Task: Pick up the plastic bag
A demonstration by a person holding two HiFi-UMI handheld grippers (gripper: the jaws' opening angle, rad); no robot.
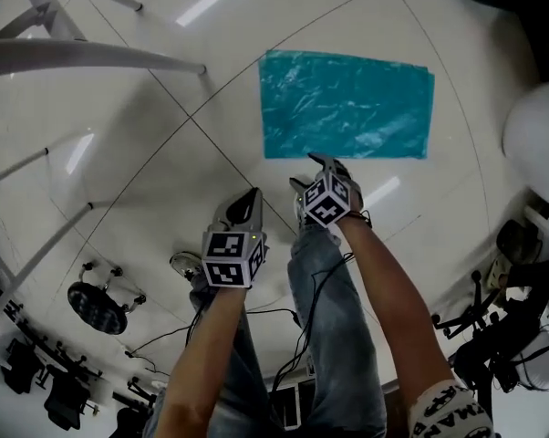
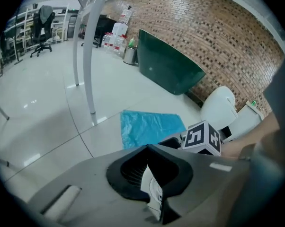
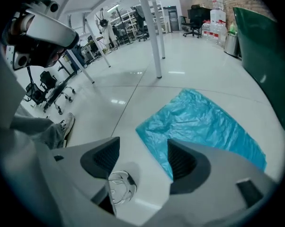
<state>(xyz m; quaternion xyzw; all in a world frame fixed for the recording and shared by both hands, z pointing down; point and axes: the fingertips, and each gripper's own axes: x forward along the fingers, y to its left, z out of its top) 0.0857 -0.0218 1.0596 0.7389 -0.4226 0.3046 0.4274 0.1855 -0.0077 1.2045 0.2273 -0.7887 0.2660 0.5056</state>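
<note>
The bag (image 1: 346, 105) lies flat on the floor (image 1: 165, 153), a blue sheet spread out ahead of both hand-held grippers, with nothing touching it.

The head view shows the right hand-held gripper (image 1: 313, 170) hanging just short of the bag's near edge, and the left hand-held gripper (image 1: 253, 194) beside it, farther back from the bag.

The right gripper view shows its jaws (image 3: 142, 157) spread apart with nothing between them, one corner of the bag (image 3: 199, 122) showing through the gap. It alone shows a shoe (image 3: 66, 124) on the floor.

The left gripper view shows its jaws (image 2: 147, 148) pressed together and empty, with the bag (image 2: 149, 126) beyond them. Only here appear the brick wall (image 2: 218, 32) and a green panel (image 2: 166, 67) leaning on it, at the floor's far edge.
</note>
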